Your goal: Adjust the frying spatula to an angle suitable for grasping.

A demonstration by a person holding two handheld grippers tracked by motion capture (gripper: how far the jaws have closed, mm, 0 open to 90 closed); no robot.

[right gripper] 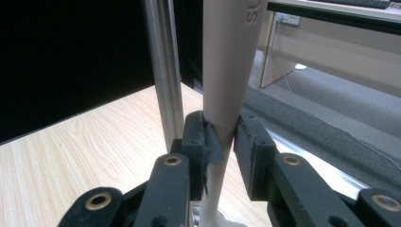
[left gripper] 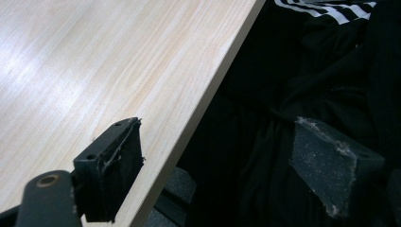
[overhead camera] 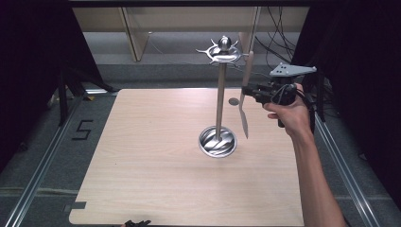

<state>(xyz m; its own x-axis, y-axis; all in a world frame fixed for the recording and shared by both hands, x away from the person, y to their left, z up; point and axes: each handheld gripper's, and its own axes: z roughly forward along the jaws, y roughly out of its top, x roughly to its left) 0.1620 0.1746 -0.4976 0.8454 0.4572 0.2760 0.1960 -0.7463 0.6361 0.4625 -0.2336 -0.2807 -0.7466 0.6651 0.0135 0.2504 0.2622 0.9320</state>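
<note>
Resting low at the near edge of the table [overhead camera: 142, 156], my left gripper [left gripper: 217, 165] has its jaws spread wide with nothing between the pads; one pad hangs over the pale wood and the other over dark cloth past the table's edge, seen in the left gripper view. In the high view only its tip [overhead camera: 137, 222] peeks in at the bottom.

Ahead of it and off to the right stands the steel utensil stand [overhead camera: 220, 94]: a round shiny base on the wood, a thin upright pole, and a spiked ring of hooks with a ball on top.

Just right of that pole is my right gripper [overhead camera: 247, 90], held level in my right hand [overhead camera: 291, 113] and pointing toward the stand. Its jaws are clamped on the pale utensil [overhead camera: 245, 90], pads pressing the narrow part of its handle from both sides, as the right gripper view shows [right gripper: 222, 94]. The utensil hangs nearly upright, its wide upper end near the hook ring and its lower end in the air beside the base. The pole [right gripper: 163, 71] runs just beside my left-hand pad.
</note>
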